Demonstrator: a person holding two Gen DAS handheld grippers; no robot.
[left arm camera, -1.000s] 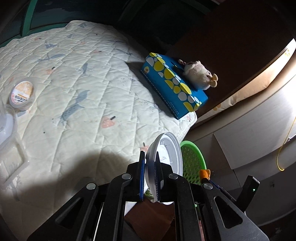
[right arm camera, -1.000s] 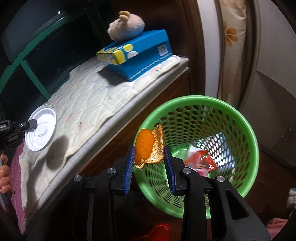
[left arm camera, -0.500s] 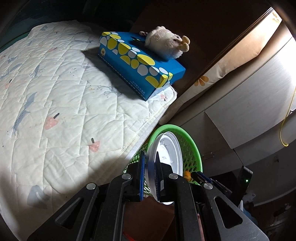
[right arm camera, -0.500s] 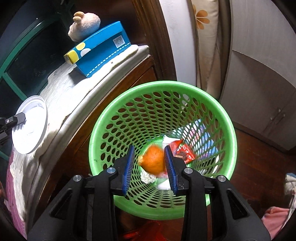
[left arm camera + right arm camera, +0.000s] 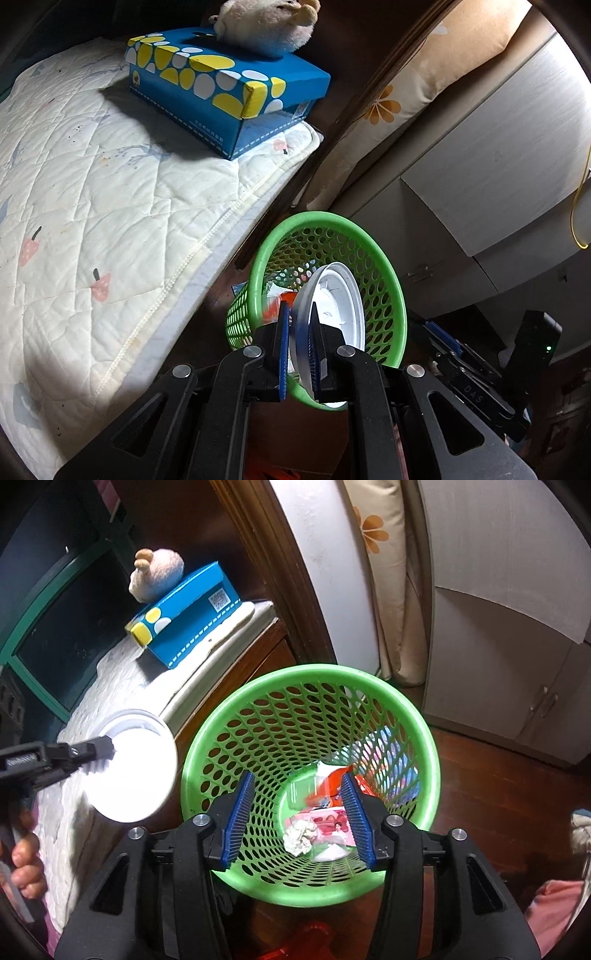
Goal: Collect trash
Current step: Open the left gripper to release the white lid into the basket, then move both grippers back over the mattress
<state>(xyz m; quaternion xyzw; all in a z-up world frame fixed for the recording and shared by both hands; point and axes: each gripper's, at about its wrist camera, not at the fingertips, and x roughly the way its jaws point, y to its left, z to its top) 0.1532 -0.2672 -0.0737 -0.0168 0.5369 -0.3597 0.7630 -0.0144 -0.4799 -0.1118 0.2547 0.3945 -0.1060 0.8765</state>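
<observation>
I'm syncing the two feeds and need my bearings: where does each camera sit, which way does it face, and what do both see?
Left wrist: sits on the left gripper, facing down past the quilted white mat to the green perforated plastic basket; its jaws clamp the round white plastic lid.
Right wrist: sits on the right gripper, looking down into the basket, jaws just opened, nothing between; a hand shows at left.
Shared: basket, lid, mat, blue spotted tissue box, plush toy.

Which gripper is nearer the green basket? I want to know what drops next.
Right. The right gripper hangs open directly over the green basket, nothing between its jaws. The left gripper, shut on a white lid, is beside the rim.
</observation>
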